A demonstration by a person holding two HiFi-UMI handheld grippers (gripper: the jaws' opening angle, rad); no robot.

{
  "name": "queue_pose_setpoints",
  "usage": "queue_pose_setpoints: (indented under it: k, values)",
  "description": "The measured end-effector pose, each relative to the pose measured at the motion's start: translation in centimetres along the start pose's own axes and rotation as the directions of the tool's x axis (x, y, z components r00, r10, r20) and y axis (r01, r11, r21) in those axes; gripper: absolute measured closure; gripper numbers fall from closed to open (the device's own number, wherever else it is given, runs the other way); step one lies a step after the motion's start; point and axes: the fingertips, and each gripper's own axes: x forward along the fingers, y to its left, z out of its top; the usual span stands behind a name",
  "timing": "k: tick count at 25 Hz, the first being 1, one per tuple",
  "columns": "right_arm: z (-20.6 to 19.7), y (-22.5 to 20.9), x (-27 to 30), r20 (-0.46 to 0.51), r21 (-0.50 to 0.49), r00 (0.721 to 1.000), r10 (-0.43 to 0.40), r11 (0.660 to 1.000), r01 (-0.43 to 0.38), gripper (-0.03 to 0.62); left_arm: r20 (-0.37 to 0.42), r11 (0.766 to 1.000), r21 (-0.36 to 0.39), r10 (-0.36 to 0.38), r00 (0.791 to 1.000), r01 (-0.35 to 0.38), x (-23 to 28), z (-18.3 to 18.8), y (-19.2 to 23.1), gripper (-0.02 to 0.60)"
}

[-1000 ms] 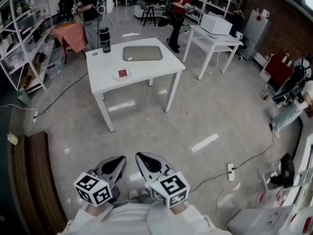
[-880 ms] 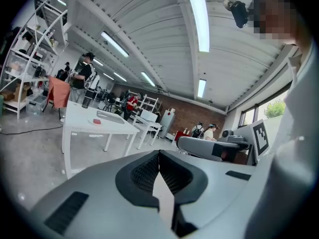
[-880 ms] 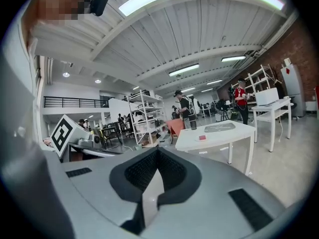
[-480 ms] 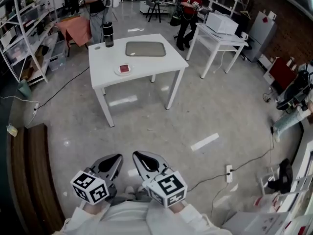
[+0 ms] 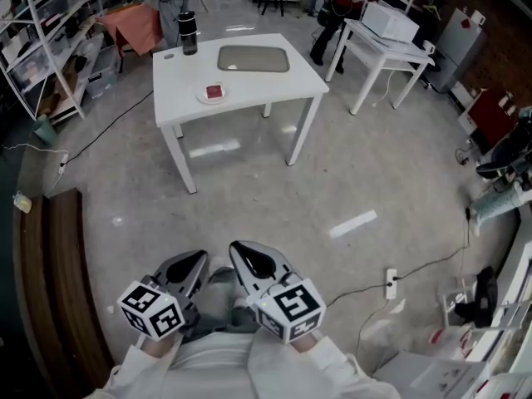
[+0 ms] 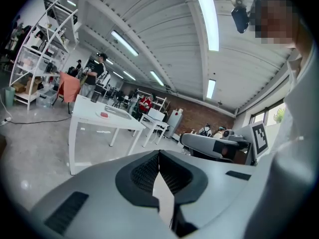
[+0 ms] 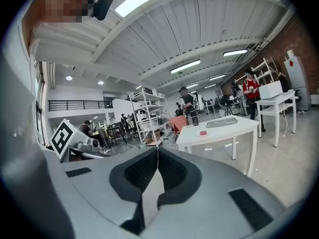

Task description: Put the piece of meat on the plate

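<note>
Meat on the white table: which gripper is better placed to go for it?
Left, but barely: the meat on its plate lies slightly nearer the left gripper than the right gripper. Both are shut, empty, far from the table.

white table (image 5: 278, 86), plate (image 5: 204, 97), grey tray (image 5: 253, 58), dark flask (image 5: 189, 34)
</note>
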Motion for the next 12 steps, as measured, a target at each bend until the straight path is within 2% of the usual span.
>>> queue_pose_setpoints:
  k: [7,12]
  values:
    - [0.3,-2.2,3.6,-0.021,0.0,1.0,-0.002,1.0,0.002,0.579,-0.007,1.0,-0.004,0.002,1.0,-0.002,2.3,1.4,3.4,0.572]
    - [1.6,-5.2,8.2,-0.026,-0.003,0.999,-0.028,1.0,0.028,0.579,-0.01,0.999,0.021,-0.032,0.999,0.032,5.8,4.6,7.0,0.572]
